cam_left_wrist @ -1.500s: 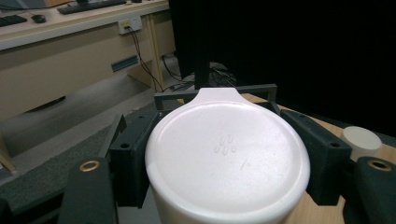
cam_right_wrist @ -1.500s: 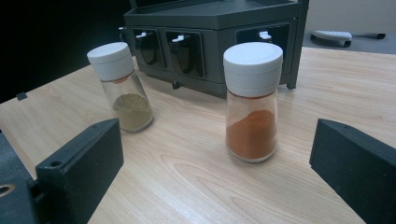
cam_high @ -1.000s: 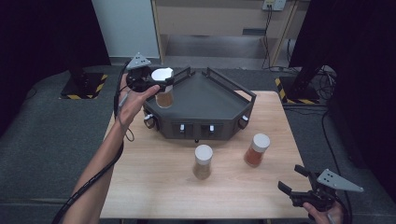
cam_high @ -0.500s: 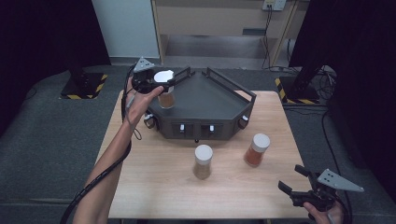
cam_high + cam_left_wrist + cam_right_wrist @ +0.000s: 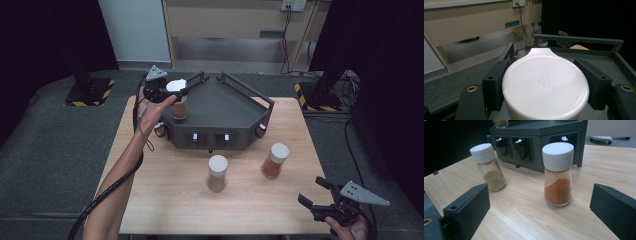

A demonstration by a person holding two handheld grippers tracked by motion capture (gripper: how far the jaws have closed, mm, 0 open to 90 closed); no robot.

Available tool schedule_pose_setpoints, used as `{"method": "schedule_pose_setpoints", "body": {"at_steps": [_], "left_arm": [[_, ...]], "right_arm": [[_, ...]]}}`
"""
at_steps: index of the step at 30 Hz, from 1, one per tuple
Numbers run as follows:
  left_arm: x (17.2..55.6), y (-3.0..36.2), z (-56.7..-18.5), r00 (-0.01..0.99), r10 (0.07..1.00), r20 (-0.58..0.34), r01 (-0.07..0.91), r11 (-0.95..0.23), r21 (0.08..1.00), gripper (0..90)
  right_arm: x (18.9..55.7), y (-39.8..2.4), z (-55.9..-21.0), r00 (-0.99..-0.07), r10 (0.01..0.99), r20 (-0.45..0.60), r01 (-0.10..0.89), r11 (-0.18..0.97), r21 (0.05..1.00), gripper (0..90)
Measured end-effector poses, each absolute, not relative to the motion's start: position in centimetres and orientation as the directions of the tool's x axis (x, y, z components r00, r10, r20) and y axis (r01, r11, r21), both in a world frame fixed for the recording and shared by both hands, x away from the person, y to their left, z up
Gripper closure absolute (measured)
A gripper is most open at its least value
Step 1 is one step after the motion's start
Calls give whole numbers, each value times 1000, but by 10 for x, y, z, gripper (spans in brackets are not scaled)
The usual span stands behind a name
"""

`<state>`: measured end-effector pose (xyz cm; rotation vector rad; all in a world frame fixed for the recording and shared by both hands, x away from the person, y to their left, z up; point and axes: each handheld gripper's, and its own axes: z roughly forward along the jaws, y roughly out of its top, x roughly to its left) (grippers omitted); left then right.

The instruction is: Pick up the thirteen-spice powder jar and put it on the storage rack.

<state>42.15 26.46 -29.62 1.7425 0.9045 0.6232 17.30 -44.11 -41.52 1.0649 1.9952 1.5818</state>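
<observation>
My left gripper [image 5: 174,90] is shut on the white lid of a brown spice jar [image 5: 178,104], holding it over the left corner of a dark grey spice rack [image 5: 225,107]. In the left gripper view the jar's white lid [image 5: 545,82] sits clamped between both black jaws. Two more jars stand on the wooden table [image 5: 165,200]: one with olive-brown powder [image 5: 217,173] [image 5: 489,167] and one with orange powder [image 5: 274,160] [image 5: 557,174]. My right gripper [image 5: 316,194] rests open at the table's front right corner, pointing toward those two jars.
The rack has a raised rail [image 5: 243,87] around its top and small drawers [image 5: 210,137] on its front. Beyond the table are grey carpet, a beige cabinet [image 5: 230,20] and dark curtains.
My left gripper has carried the brown jar to the right and down, closer to the rack's top. The right gripper has stayed put.
</observation>
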Motion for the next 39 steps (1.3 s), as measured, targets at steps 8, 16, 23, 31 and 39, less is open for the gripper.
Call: {"method": "schedule_pose_setpoints", "body": {"at_steps": [8, 16, 23, 31, 39], "left_arm": [[423, 264, -302, 578, 816, -21, 289, -181, 940, 297], [424, 265, -308, 576, 817, -29, 284, -167, 944, 296], [422, 263, -309, 573, 820, -8, 273, -182, 945, 292], [421, 259, -310, 567, 823, 32, 263, -217, 940, 214], [418, 260, -307, 573, 819, 4, 229, -165, 959, 40]], "right_arm": [[173, -441, -415, -642, 750, 158, 324, 79, 943, 35], [173, -441, -415, -642, 750, 159, 326, 79, 942, 35], [173, -441, -415, -643, 750, 157, 325, 81, 942, 35], [173, -441, -415, -643, 750, 159, 326, 80, 942, 35], [173, -441, -415, -643, 750, 156, 325, 82, 942, 35]]}}
